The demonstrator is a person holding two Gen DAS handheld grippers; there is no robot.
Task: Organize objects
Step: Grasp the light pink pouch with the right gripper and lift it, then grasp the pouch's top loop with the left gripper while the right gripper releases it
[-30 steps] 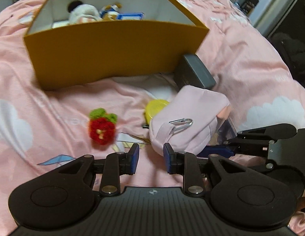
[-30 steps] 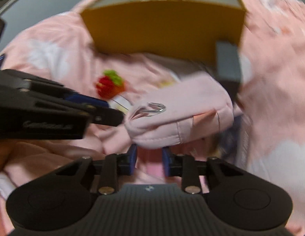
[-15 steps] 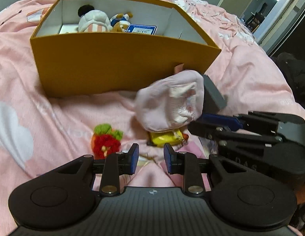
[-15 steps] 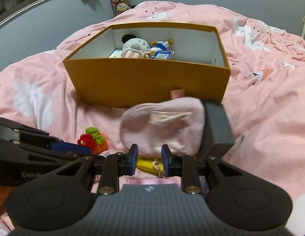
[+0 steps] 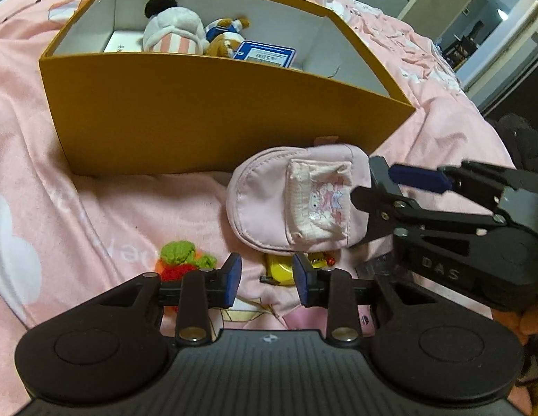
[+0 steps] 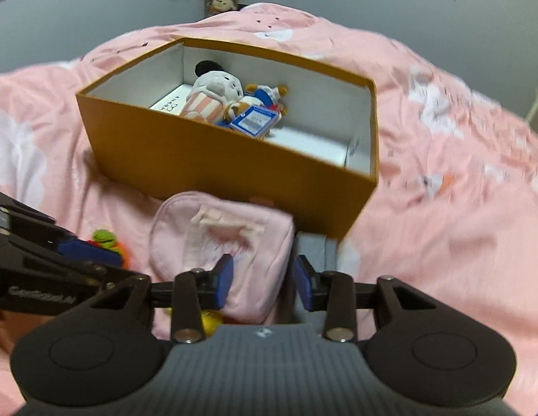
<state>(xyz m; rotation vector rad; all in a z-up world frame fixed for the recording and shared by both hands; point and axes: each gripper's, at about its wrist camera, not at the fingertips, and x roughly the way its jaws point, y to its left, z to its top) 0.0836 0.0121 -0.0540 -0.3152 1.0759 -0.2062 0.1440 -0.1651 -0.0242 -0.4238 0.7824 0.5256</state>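
Pink fabric pouch (image 5: 296,201), with a sewn patch showing a faint cartoon print, hangs in the air ahead of and slightly right of the left gripper (image 5: 267,275), in front of the orange cardboard box (image 5: 199,118). The right gripper (image 5: 400,187) reaches in from the right and meets the pouch's right end; "DAS" is moulded on its black body. The left gripper's blue pads stand apart with nothing between them. Just beyond them a crocheted strawberry (image 5: 180,260) and a yellow item (image 5: 281,270) lie on the pink cloud-print duvet (image 5: 105,215). Inside the box sit a plush toy (image 5: 171,31) and a blue-and-white card (image 5: 265,53), its print too small to read.

From the right wrist, the pouch (image 6: 220,239) fills the gap between the right gripper's (image 6: 262,277) blue pads, which close on its near end. The left gripper (image 6: 60,260) lies to the left, with blurred lettering that I cannot read. The box (image 6: 213,156) stands ahead.
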